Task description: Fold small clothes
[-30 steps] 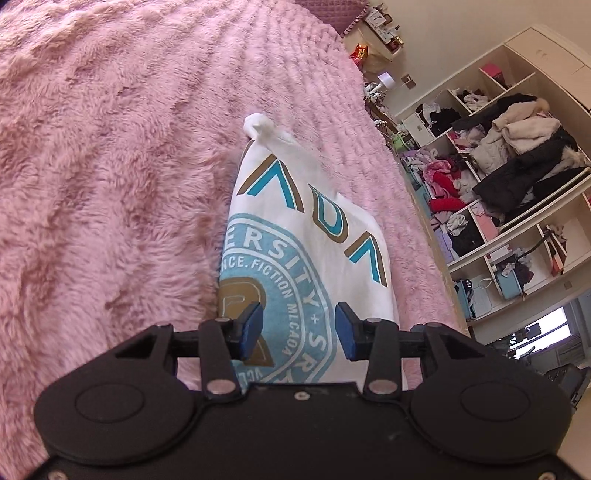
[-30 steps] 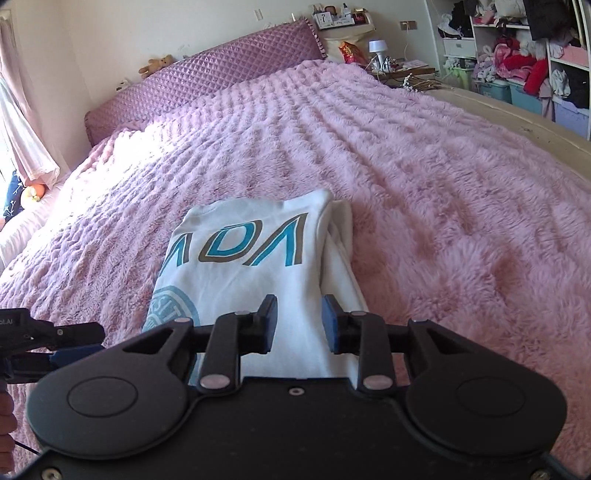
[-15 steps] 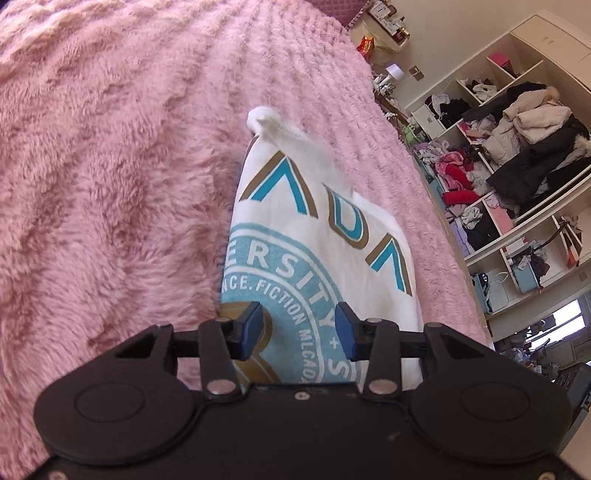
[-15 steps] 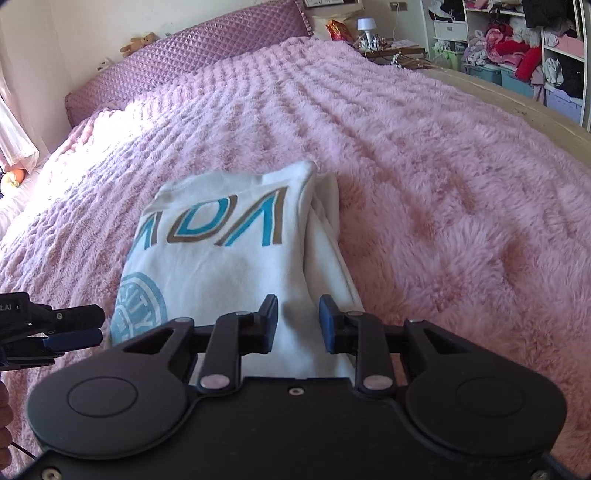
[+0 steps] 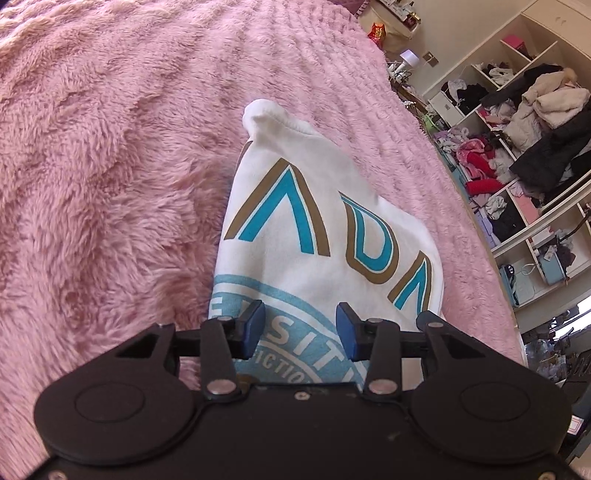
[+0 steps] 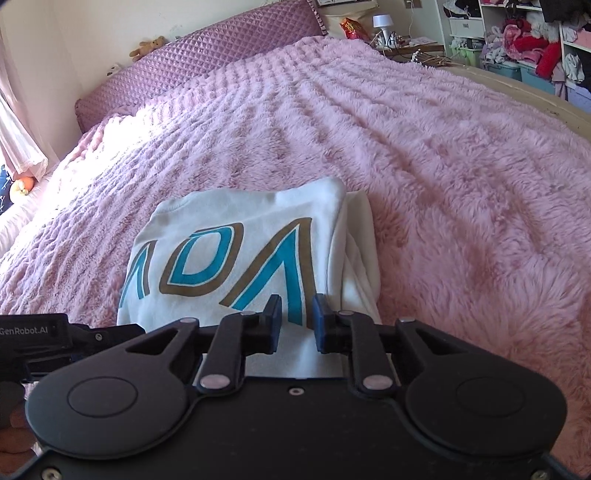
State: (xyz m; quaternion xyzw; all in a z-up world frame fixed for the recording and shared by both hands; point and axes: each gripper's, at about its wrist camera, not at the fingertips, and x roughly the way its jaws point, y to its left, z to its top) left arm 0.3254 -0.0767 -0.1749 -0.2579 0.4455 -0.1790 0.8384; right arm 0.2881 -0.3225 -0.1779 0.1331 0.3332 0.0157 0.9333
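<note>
Where shirt [image 6: 236, 236] ends, open blanket [image 6: 461, 166]

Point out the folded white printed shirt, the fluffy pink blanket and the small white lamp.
folded white printed shirt [image 6: 236, 218], right wrist view, upper panel.
fluffy pink blanket [image 6: 461, 177], right wrist view, bare stretch.
small white lamp [image 6: 382, 20], right wrist view, shade.

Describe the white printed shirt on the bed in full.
The white shirt is soft knit, folded into a narrow stack on the pink fluffy blanket. Teal-and-tan block letters and a pale blue round seal face up. Layered edges show on its right side, and one far corner bunches upward. Whether either hand-held gripper touches it is unclear.
</note>
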